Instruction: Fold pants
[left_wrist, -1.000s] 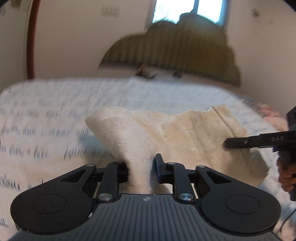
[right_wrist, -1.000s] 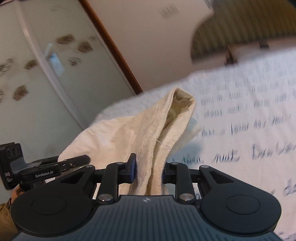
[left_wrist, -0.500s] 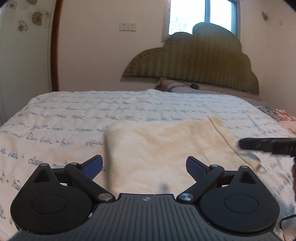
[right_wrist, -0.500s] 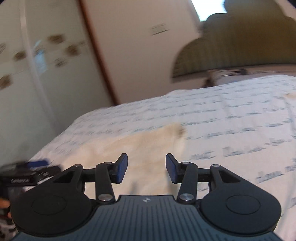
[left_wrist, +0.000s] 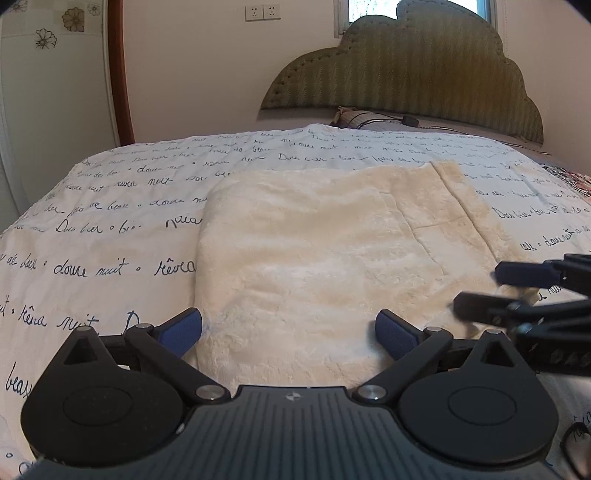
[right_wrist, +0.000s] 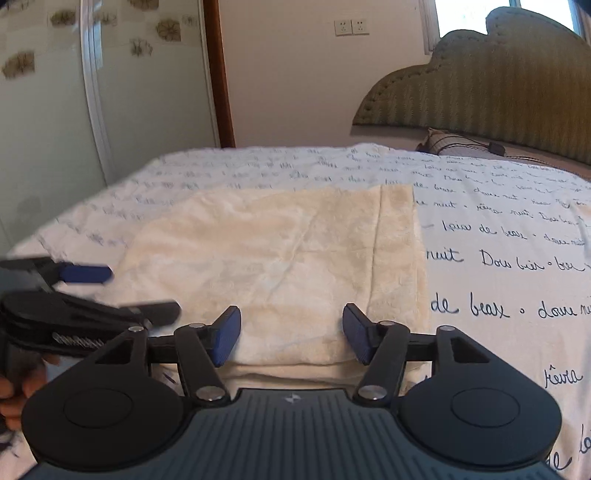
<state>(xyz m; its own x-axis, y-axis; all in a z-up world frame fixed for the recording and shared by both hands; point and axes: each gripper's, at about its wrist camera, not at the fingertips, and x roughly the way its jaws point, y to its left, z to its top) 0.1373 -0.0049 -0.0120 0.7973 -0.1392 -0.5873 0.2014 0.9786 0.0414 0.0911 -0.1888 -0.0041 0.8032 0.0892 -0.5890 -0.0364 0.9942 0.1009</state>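
The cream pants (left_wrist: 332, 258) lie folded flat on the bed (left_wrist: 110, 206). Both claws have just been opening — left claw (left_wrist: 290, 334) spread wide, right claw (right_wrist: 291, 334) apart, nothing gripped.

Soft daylight from the far window (right_wrist: 476, 14), slightly blown out; fisheye bending at edges; right view's far bedspread (right_wrist: 258, 166) blurred.

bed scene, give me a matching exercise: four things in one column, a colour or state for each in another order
Things:
1. pants
2. bedspread
3. headboard
4. left gripper

Descriptions:
a. olive green, cloud-shaped
b. cream, folded flat
c. open, holding nothing
d. white with dark handwriting

Pairs: 1-b, 2-d, 3-a, 4-c
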